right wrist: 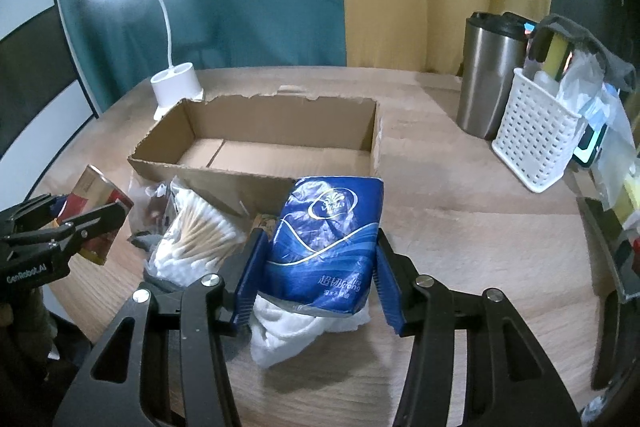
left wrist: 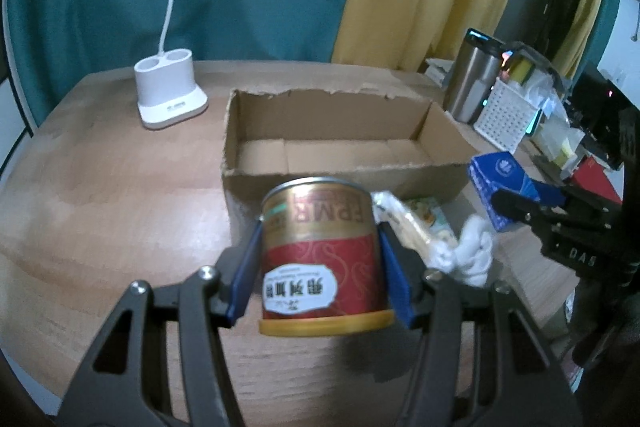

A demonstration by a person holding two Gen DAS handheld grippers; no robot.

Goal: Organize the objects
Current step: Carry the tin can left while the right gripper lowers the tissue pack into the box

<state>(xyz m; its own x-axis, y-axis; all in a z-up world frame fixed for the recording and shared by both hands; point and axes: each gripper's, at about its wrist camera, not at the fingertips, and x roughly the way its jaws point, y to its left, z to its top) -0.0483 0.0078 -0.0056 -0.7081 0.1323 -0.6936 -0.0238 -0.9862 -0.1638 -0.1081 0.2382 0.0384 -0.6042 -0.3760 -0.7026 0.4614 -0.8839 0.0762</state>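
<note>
My left gripper [left wrist: 320,243] is shut on a red and gold can [left wrist: 320,267], held upside down above the wooden table, in front of the open cardboard box [left wrist: 256,183]. Between the blue pads of my right gripper [right wrist: 320,267], which is shut on it, sits a blue tissue pack [right wrist: 328,235], just off the table near the box's front wall [right wrist: 240,187]. Under and beside the pack lie a white cloth [right wrist: 280,331] and a bag of cotton swabs [right wrist: 200,231]. The box is empty. The left gripper [right wrist: 100,223] with the can [right wrist: 96,195] shows at the left of the right wrist view.
A white desk lamp [left wrist: 170,95] stands left of the box at the back. A steel tumbler [right wrist: 488,79] and a white perforated basket [right wrist: 536,139] full of items stand at the right. A snack packet [left wrist: 408,223] lies in front of the box.
</note>
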